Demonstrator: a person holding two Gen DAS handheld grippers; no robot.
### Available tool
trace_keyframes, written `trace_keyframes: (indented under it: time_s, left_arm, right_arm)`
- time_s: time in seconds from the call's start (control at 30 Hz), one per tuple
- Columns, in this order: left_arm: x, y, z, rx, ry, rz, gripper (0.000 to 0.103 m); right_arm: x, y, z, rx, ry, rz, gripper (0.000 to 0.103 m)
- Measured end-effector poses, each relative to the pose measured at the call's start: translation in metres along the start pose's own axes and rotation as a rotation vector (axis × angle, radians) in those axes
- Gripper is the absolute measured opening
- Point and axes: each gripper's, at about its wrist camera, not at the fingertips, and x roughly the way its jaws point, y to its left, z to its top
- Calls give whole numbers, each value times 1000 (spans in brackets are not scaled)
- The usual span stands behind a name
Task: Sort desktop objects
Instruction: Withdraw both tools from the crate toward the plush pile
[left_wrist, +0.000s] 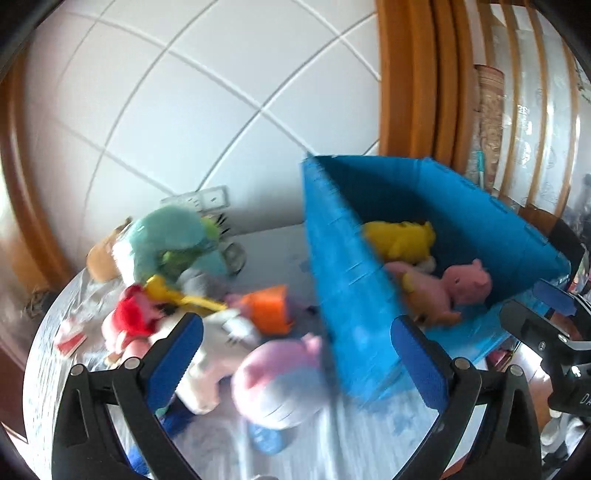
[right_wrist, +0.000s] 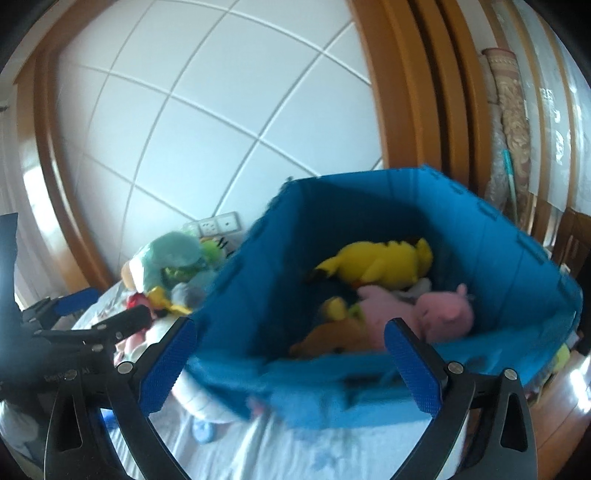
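Two empty grippers, left gripper (left_wrist: 295, 354) and right gripper (right_wrist: 291, 358), gape wide, with the toy pile (left_wrist: 177, 288) just ahead-left of the left one, so a fast grab could bump the blue box (right_wrist: 369, 384).

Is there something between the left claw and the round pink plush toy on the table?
Nothing visible blocks it. The left claw is open and empty, and the pink plush toy lies just ahead between its fingers. The blue box wall stands close on the toy's right side.
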Motion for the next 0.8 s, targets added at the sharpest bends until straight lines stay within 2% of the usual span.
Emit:
trace_keyframes:
  time_s: [0.17, 0.43, 0.63, 0.8]
  left_arm:
    - [-17, 58, -38, 3, 42, 4, 103]
    - [-43, 119, -79, 11, 77, -22, 103]
    - [-51, 134, -85, -24, 73, -25, 103]
    - [-57, 134, -85, -38, 64, -9, 103]
  right_arm:
    - [-3, 69, -40, -7, 22, -31, 103]
    - [-13, 152, -86, -27, 42, -92, 103]
    - [-15, 180, -97, -70, 65, -85, 103]
    - [-18, 182, -93, -91, 59, -100, 103]
